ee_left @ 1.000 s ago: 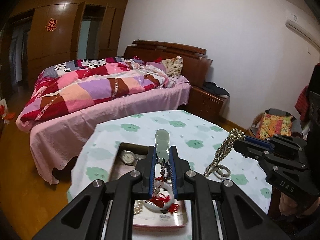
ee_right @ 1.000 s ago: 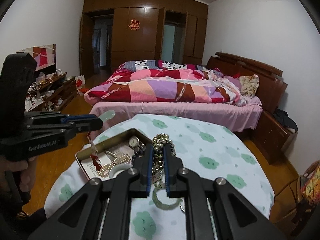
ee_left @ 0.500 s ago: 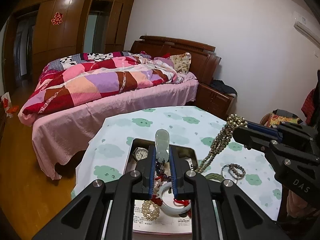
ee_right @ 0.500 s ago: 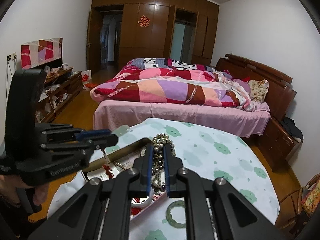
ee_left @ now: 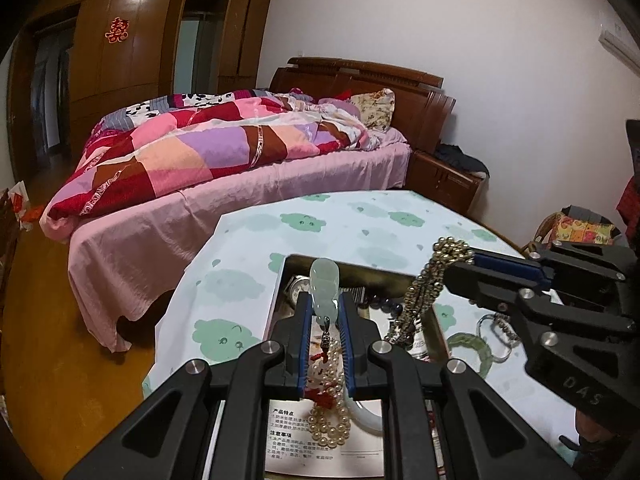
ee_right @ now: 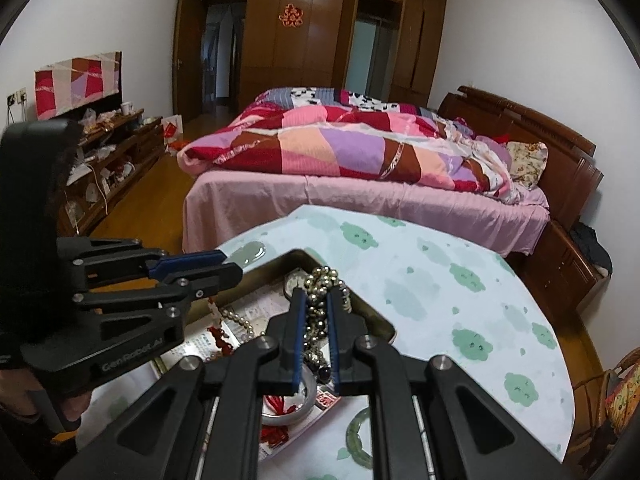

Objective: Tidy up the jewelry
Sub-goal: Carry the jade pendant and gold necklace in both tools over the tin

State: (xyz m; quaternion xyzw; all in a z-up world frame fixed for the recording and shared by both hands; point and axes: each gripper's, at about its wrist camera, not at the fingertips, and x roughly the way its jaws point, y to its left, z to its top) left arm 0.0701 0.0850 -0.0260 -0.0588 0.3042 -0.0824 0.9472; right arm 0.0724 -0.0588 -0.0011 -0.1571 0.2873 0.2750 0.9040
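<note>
My left gripper (ee_left: pixel 325 306) is shut on a pale green jade pendant (ee_left: pixel 324 290), whose beaded cord and red tassel (ee_left: pixel 325 394) hang down over the open metal tin (ee_left: pixel 280 292). My right gripper (ee_right: pixel 316 300) is shut on a brass bead necklace (ee_right: pixel 322 280), which hangs down into the same tin (ee_right: pixel 376 320). In the left wrist view the right gripper (ee_left: pixel 460 260) holds the necklace (ee_left: pixel 424 288) over the tin's right side. The tin holds a watch (ee_left: pixel 298 284), a pearl string (ee_left: pixel 330 428) and a white bangle (ee_left: pixel 366 416).
A green jade bangle (ee_right: pixel 360 438) lies on the cloud-print tablecloth (ee_right: pixel 460 300) right of the tin, with a clear ring and a small bead bracelet (ee_left: pixel 500 330) near it. A bed (ee_right: pixel 360 168) stands beyond the table. A low wooden cabinet (ee_right: pixel 108 168) is at the left.
Both grippers have moved in over the tin and lower. The necklace now hangs into the tin, and the pendant's tassel hangs over the pearls.
</note>
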